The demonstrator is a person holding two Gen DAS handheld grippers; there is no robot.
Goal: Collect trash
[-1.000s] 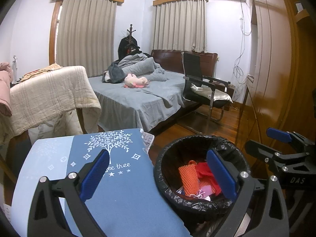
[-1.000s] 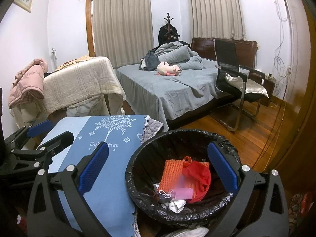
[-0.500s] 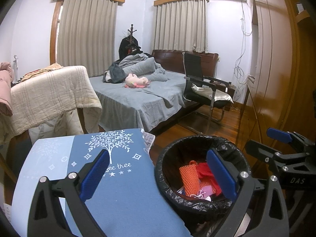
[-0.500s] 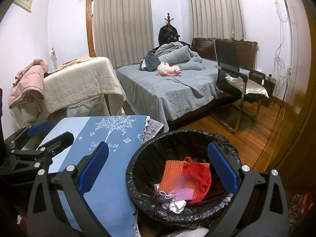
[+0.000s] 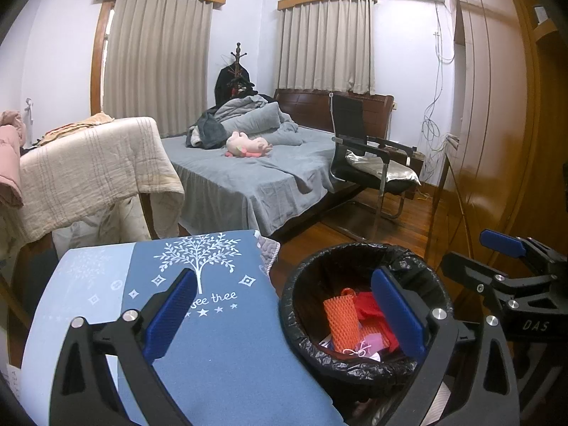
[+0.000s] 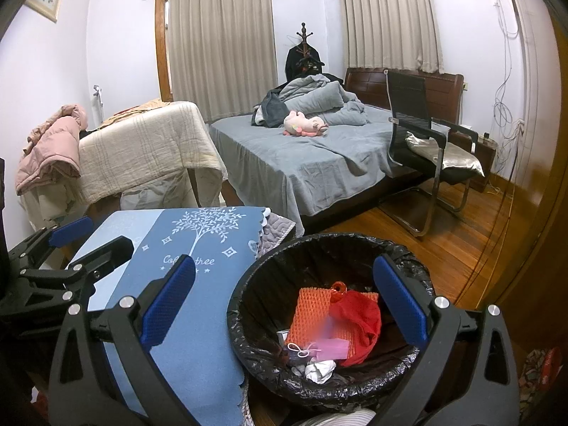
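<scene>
A trash bin lined with a black bag (image 5: 309,284) (image 6: 269,269) stands on the floor beside a table with a blue cloth (image 5: 220,348) (image 6: 184,319). Inside lie an orange foam net (image 5: 340,319) (image 6: 312,309), red wrapping (image 6: 358,316), a pink piece and white scraps. My left gripper (image 5: 284,305) is open and empty, above the table edge and the bin. My right gripper (image 6: 284,301) is open and empty, above the bin. Each gripper shows in the other's view, the right (image 5: 514,277) and the left (image 6: 64,248).
A bed with grey sheet (image 6: 319,163), bedding and a pink plush toy (image 6: 305,124) lies behind. A black chair (image 6: 422,142) stands to the right on the wood floor. A rack draped with a beige blanket (image 6: 149,142) stands left. A wooden wardrobe (image 5: 497,124) lines the right.
</scene>
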